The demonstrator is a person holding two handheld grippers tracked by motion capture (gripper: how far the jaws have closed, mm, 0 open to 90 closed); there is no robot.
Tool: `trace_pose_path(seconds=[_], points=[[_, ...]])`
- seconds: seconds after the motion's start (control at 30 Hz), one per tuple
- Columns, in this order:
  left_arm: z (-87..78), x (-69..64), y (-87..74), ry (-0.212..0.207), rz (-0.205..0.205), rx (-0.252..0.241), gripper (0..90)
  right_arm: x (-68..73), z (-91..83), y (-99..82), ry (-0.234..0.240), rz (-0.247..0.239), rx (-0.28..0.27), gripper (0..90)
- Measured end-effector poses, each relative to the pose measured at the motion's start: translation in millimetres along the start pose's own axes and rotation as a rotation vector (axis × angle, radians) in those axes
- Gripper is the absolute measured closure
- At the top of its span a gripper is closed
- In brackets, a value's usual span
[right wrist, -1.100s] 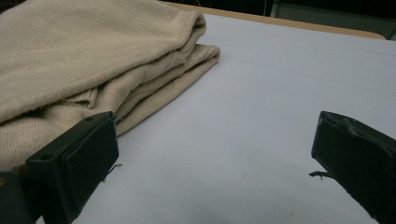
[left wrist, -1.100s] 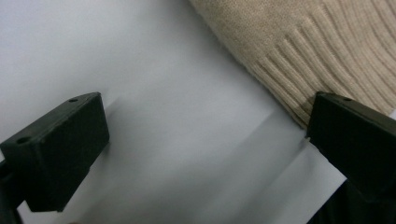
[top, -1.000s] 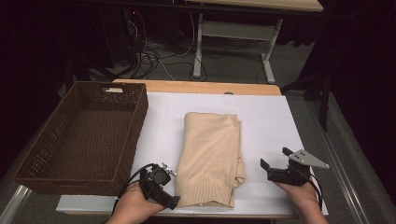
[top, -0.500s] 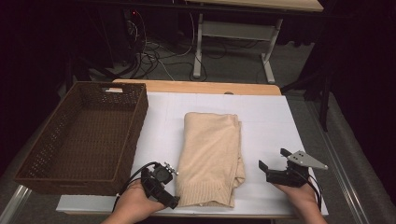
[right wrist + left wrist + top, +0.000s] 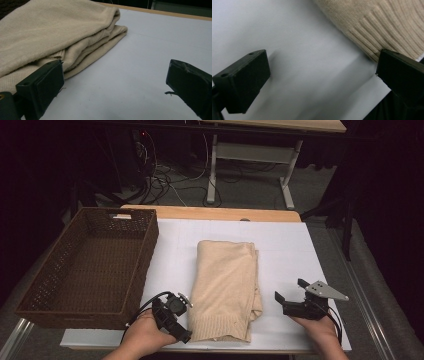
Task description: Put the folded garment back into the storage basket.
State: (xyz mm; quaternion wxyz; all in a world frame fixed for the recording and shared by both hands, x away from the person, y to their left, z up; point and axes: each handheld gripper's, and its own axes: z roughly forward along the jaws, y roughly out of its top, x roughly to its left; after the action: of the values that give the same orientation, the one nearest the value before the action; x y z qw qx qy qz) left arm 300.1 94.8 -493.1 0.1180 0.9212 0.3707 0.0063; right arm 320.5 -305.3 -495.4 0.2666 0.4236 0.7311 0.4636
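Observation:
A folded beige knit sweater [image 5: 225, 287] lies in the middle of the white table top [image 5: 290, 245]. My left gripper [image 5: 175, 320] rests at the sweater's near left corner, close to the table's front edge. In the left gripper view its jaws [image 5: 322, 62] are open over bare table, with the ribbed hem [image 5: 387, 25] at the upper right. My right gripper [image 5: 291, 291] sits just right of the sweater's near end and points left toward it. It is open [image 5: 116, 72], and the sweater's folded layers [image 5: 62, 32] lie just beyond its left jaw.
A dark brown wicker basket [image 5: 145, 250] stands empty along the table's left side. A wooden strip [image 5: 210, 213] runs along the far edge. Cables and a desk frame [image 5: 250, 155] stand on the floor beyond.
The right gripper has edged slightly left toward the sweater. The left gripper has hardly moved.

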Motion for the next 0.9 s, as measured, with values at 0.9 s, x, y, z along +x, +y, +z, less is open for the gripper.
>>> trace_pose_path(seconds=[0.9], points=[[8.6, -29.3, 42.9, -0.08, 0.092, 0.05, 5.8, 8.9, 6.8, -2.6, 0.028, -0.05, 0.029, 3.0]])
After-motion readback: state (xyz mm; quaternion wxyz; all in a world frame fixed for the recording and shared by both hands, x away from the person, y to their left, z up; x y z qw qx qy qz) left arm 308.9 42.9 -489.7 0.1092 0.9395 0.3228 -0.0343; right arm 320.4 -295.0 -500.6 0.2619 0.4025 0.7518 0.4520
